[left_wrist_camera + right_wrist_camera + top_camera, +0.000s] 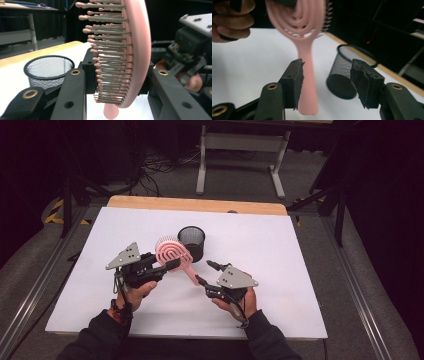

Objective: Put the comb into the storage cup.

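The bench (280, 250) is covered by a white board, and a strip of light wood (200, 204) is left exposed along its far edge. A grey carpeted floor (240, 180) is seen around it. Beyond the far edge, the pale grey metal legs and crossbar of a second table (240, 142) are seen, with black cables (155, 167) lying loose on the carpet at their left. Metal rails (357, 295) are laid along the floor on both sides of the bench. Yellow-and-black hazard tape (56, 212) is stuck to the floor at the left. Dark stand legs (330, 200) are seen at the right. The surroundings are hung with black drapes, and the room beyond is left dim.
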### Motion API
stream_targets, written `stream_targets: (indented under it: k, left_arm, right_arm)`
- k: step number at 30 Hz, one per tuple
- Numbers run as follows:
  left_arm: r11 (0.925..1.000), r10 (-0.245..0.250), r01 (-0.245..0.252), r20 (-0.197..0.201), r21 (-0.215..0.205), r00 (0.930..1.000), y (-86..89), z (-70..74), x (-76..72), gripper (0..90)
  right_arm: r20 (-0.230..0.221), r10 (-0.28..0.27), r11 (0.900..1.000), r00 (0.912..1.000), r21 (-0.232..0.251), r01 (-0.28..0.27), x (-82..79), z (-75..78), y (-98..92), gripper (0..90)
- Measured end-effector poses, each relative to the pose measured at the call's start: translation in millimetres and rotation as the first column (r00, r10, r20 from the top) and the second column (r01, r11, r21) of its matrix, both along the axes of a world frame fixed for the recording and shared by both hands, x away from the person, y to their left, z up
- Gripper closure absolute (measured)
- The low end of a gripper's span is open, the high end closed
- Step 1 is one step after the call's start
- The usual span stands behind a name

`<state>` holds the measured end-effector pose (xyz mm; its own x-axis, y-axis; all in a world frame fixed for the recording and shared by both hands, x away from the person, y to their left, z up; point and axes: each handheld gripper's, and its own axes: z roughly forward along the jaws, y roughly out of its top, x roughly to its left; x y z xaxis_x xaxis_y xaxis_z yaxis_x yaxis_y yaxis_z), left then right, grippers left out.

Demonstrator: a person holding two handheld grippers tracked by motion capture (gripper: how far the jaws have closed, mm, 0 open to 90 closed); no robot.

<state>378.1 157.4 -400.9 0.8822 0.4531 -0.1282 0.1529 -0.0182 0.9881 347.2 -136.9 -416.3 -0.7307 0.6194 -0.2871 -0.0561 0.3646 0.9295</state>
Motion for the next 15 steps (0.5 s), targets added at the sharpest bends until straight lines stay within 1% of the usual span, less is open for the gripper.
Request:
stream_targets:
  k: [2, 4, 6, 7, 10, 13, 15]
  left_arm:
    - [1.0000, 0.009, -0.009, -0.005, 0.001, 0.9999, 3.4, -0.5, 0.6, 62.7]
    - [0.9998, 0.021, -0.021, -0.006, -0.002, 0.9998, 7.0, -1.2, 2.1, 62.7]
    - [0.9996, 0.027, -0.027, -0.010, -0.003, 0.9996, 9.7, -1.8, 3.0, 62.7]
    - [0.9995, 0.031, -0.031, -0.010, -0.001, 0.9995, 11.0, -2.1, 3.3, 62.7]
    - [0.9991, 0.042, -0.042, -0.005, 0.010, 0.9991, 14.2, -2.4, 3.9, 62.7]
    - [0.9986, 0.051, -0.051, 0.003, 0.017, 0.9987, 17.8, -1.9, 4.3, 62.7]
    - [0.9980, 0.061, -0.062, 0.010, 0.017, 0.9981, 20.1, -1.0, 3.9, 62.7]
  right_arm:
    - [0.014, -0.007, 1.000, 0.9999, 0.013, 0.007, -1.8, 2.0, -5.2, 40.9]
    - [0.025, -0.031, 0.999, 0.9992, 0.012, 0.030, -2.7, 3.0, -9.3, 38.0]
    - [0.022, -0.049, 0.999, 0.9986, 0.025, 0.048, -2.5, 3.0, -15.5, 35.0]
    - [0.025, -0.057, 0.998, 0.9980, 0.023, 0.057, -2.7, 3.0, -16.8, 34.0]
    - [0.033, -0.075, 0.997, 0.9966, 0.015, 0.075, -3.2, 4.2, -22.3, 31.7]
    - [0.031, -0.087, 0.996, 0.9957, 0.033, 0.086, -4.0, 5.0, -28.4, 29.7]
    - [0.036, -0.099, 0.995, 0.9945, 0.025, 0.098, -4.8, 5.2, -30.7, 28.0]
